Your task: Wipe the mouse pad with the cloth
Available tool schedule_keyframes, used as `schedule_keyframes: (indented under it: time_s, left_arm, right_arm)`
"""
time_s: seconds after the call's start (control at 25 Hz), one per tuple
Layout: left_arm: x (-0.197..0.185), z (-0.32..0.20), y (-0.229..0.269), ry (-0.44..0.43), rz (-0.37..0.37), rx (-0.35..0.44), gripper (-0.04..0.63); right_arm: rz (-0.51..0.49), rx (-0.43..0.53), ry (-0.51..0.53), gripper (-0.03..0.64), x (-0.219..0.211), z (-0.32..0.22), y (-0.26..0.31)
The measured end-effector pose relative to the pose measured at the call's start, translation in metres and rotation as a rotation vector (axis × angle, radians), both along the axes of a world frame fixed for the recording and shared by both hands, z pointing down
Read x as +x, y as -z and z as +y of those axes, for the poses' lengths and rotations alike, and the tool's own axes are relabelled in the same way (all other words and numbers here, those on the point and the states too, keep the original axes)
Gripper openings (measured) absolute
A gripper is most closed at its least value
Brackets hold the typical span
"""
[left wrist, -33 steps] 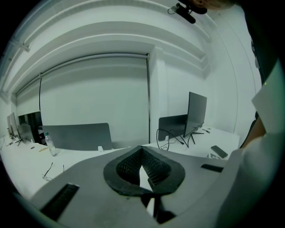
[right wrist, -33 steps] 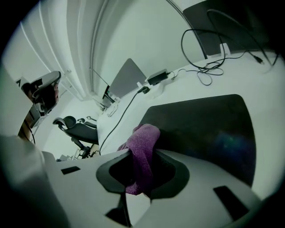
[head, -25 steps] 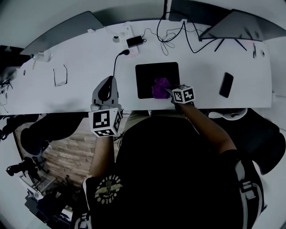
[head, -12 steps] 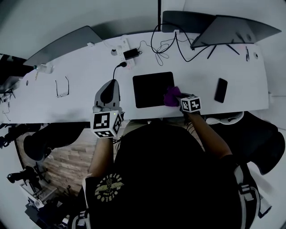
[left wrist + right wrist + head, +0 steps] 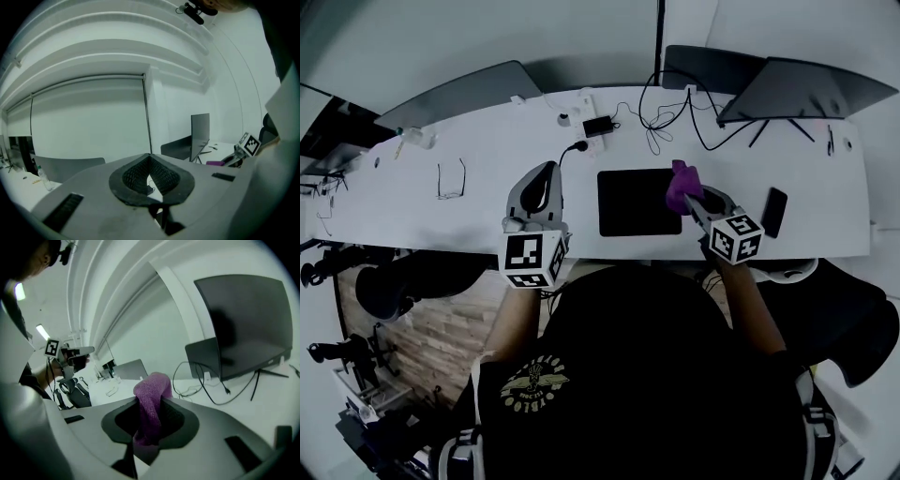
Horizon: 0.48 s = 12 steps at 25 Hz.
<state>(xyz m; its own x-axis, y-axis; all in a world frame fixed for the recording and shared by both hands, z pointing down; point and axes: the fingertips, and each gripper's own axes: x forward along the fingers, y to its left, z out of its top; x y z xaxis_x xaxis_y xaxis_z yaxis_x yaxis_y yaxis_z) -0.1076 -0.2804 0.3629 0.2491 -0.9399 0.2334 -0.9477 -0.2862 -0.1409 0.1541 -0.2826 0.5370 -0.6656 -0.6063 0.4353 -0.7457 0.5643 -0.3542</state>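
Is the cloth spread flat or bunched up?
Bunched up: the cloth sits as a wad pinched between the right claw's jaws, at the mouse pad's right edge.

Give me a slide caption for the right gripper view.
Right gripper holds a purple cloth between its jaws; monitor and cables behind.

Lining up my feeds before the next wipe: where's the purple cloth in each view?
Head view: purple cloth by the mouse pad's far right corner, in the right tongs.
Left gripper view: small purple patch, far right.
Right gripper view: centre, clamped between the tongs.
Shared landmark: the monitor.
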Motion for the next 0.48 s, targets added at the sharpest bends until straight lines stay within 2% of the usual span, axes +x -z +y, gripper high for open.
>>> schedule_keyframes:
  time_s: [0.28, 0.48]
  left_arm:
    - [0.002, 0.000, 0.026, -0.061, 0.030, 0.031, 0.002]
    - [0.009, -0.005, 0.048, -0.112, 0.050, 0.069, 0.002]
  right_arm:
    - [-0.035, 0.266, 0.000, 0.083, -0.012, -0.016, 0.118]
    - [-0.046, 0.409, -0.004, 0.083, -0.014, -0.016, 0.190]
